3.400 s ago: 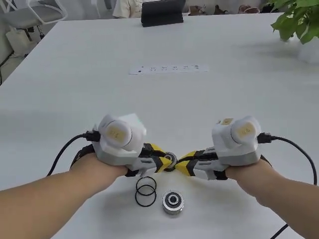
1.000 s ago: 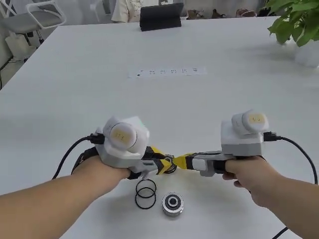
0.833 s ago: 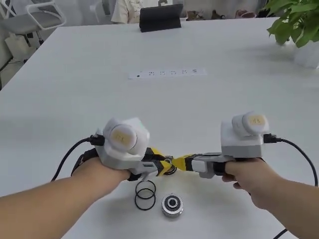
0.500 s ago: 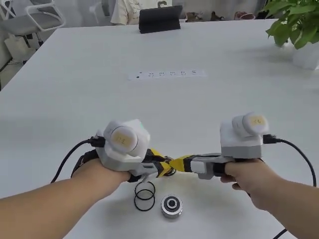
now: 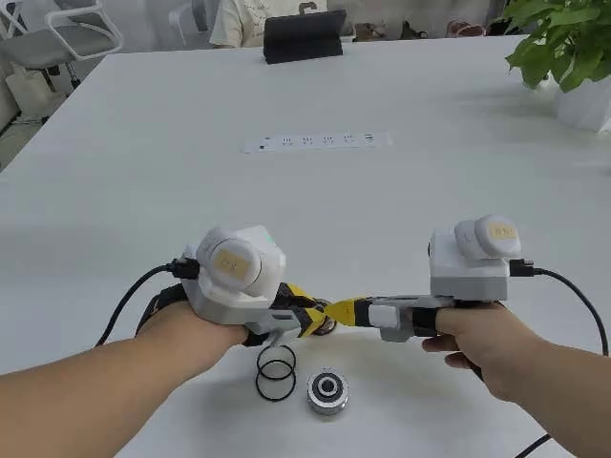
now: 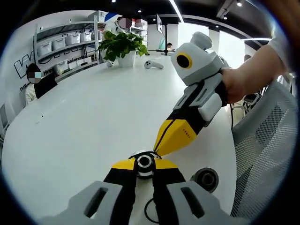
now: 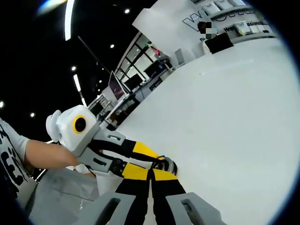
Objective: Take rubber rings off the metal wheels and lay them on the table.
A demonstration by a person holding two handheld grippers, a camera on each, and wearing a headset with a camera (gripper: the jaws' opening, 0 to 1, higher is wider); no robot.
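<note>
**Wheel may slip free under the pull**

The left gripper (image 5: 307, 321) clamps a metal wheel (image 6: 144, 161) just above the counter (image 5: 315, 210). The right gripper (image 7: 153, 173), jaws pressed together, noses its rim; I cannot tell if rubber is caught. A hard tug could yank the wheel loose onto the two loose rings (image 5: 276, 372) and second wheel (image 5: 327, 392) below.

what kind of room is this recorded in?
Likely an office meeting room: a long white table with a power strip on it, a swivel chair beyond its far corner, and a potted plant on the tabletop.
</note>
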